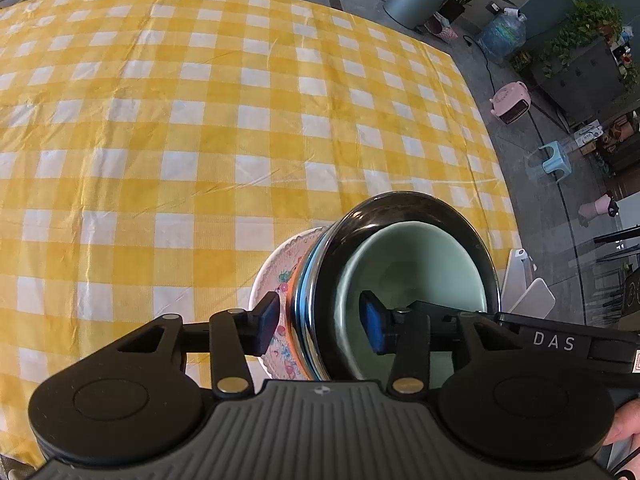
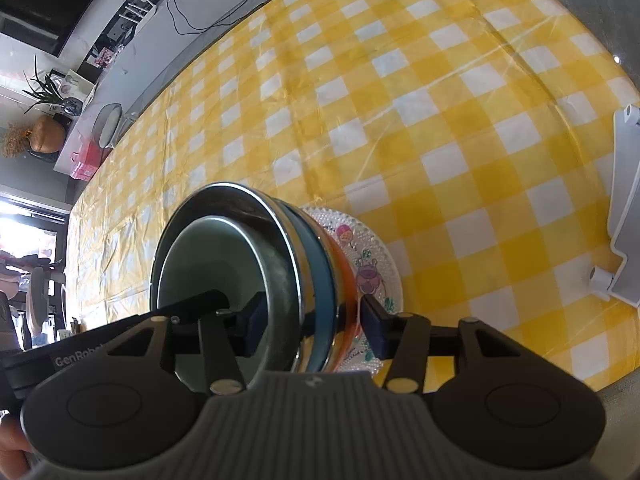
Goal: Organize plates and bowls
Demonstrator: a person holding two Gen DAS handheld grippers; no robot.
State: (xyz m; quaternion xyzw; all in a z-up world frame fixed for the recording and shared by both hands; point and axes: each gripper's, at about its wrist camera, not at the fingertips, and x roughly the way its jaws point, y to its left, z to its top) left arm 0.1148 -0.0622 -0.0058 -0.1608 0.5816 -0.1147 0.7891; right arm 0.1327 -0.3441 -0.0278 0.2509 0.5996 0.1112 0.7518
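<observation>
Straddling bowl stack [image 1: 400, 264] rim: left hand-held gripper [image 1: 320, 320], right hand-held gripper [image 2: 314, 330], pads clear.

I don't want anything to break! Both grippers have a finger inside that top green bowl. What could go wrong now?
1. The left gripper and right gripper straddle the wall of the bowl stack, jaws open; leaving sideways could hook the rim and tip it.
2. The stack sits on a patterned plate near the edge of the checked tablecloth; a nudge might slide it off.
</observation>
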